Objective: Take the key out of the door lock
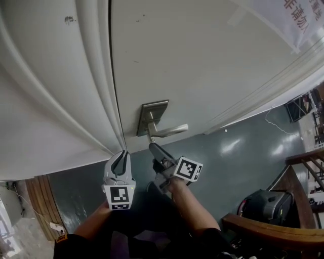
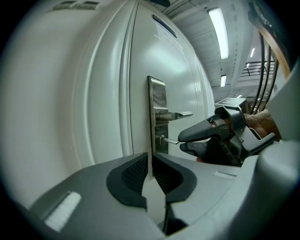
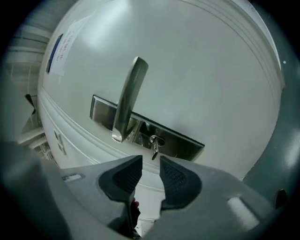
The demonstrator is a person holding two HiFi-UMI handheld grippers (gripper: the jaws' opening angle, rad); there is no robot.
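Observation:
A white door carries a steel lock plate with a lever handle. Below the lever, a small silver key sticks out of the keyhole. My right gripper is open, and its tips sit right at the key's outer end without the pads pressing on it. From the left gripper view, the right gripper has one finger above and one below the key. My left gripper hangs shut and empty to the left, near the door's edge, pointing at the plate.
The door frame's white moulding runs along the left of the door. A paper notice is stuck on the door at the upper right. On the dark floor to the right are a black bag and a wooden rail.

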